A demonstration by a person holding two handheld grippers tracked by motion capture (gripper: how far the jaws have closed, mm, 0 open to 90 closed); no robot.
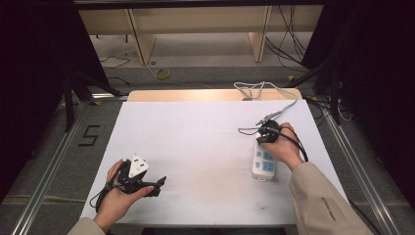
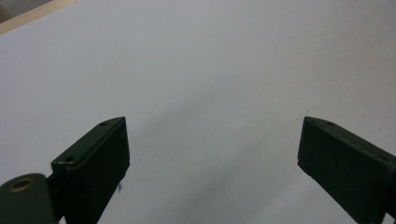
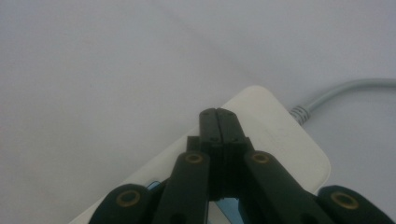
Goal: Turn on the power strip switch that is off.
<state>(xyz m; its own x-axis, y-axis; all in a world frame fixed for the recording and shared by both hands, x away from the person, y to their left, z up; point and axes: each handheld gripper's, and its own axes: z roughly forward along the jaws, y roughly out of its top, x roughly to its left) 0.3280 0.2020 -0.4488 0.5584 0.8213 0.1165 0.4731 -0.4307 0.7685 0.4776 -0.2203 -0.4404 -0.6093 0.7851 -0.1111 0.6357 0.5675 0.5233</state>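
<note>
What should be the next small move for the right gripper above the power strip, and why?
Probably to open the right gripper a little. Its jaws are pressed together with nothing visible between them, above the end of the white power strip where the grey cable comes out, so it cannot take hold of anything yet. The left gripper is already open over the bare white table.

— Where are we, would you say?

— We take it for a lab or test room. We see a white-topped table (image 1: 195, 142) on a grey carpeted floor (image 1: 49, 161), with metal rails (image 1: 46, 166) along both sides.

— What else do we have?

— A black taped numeral 5 (image 1: 88, 135) on the floor, loose cables (image 1: 288, 44) trailing by pale wooden furniture legs (image 1: 139, 39), and black drapes (image 1: 34, 58) at the sides.
</note>
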